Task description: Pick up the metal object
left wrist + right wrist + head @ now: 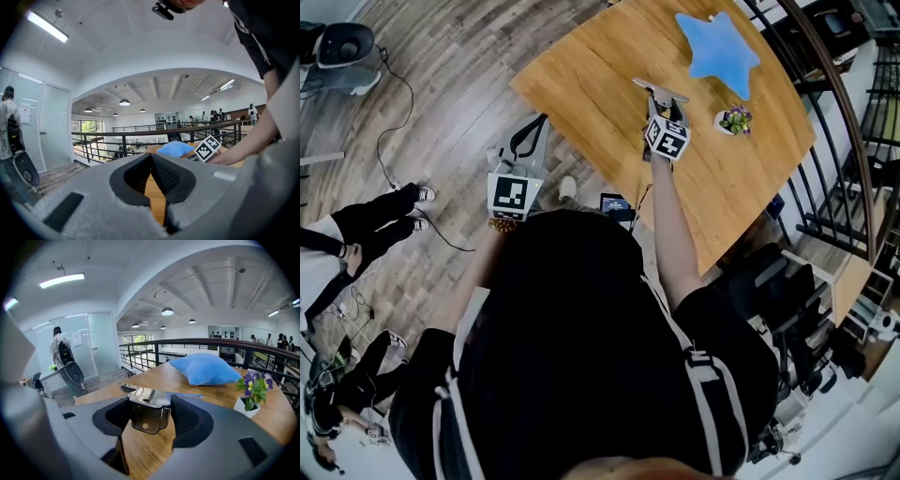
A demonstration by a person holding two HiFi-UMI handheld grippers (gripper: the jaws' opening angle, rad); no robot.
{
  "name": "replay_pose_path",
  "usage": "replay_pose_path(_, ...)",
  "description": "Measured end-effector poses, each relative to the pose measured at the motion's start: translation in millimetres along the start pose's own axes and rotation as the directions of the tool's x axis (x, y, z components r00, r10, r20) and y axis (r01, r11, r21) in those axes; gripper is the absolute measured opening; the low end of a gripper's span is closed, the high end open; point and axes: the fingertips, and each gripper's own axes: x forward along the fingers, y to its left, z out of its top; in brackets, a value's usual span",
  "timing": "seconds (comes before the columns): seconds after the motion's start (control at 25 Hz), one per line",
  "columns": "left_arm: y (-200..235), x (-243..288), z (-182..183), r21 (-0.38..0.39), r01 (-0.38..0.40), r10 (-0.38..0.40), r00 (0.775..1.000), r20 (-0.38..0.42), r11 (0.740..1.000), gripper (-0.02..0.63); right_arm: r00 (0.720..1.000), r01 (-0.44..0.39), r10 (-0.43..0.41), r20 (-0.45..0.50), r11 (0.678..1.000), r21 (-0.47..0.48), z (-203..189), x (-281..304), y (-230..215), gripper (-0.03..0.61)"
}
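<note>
A person seen from above stands at the corner of a wooden bench (581,75), with a hand-held tool in each hand. The right tool (151,420) reaches out over the bench and has its two dark pads closed on the metal object (147,397). This is a small shiny piece with a flat, mirror-like rim on top and a darker body hanging between the pads. In the right gripper view the bench surface shows beneath the object, so it appears to be held clear of the wood rather than resting on it.

The left tool (151,161) sits off the near edge of the bench, over the plank floor (441,94). Its pads meet at the tips with nothing between them.

Farther along the bench lie a blue star-shaped cushion (719,49) and a small white pot of purple flowers (734,120). Both are well apart from the held object.

The step in hand looks like the lift itself, as the grip seems already made. The next move probably calls for a firm, steady squeeze and a level wrist. The polished metal looks slippery and might slide out of the pads if it tilts.
</note>
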Motion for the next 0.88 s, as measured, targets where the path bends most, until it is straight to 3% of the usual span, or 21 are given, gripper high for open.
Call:
replay_pose_path(0.4,2.0,5.8,12.9,0.013,0.004,-0.005,0.999,0.033,1.0,0.011,0.985,-0.043,0.046,0.164,0.999,-0.025,69.6,-27.7,18.8,0.259)
replay_pose_path(0.88,-5.4,18.1,26.0,0.026,0.023,-0.025,0.998,0.062,0.999,0.011,0.936,-0.088,0.102,0.338,0.994,-0.058,140.0,-75.3,38.9,0.259)
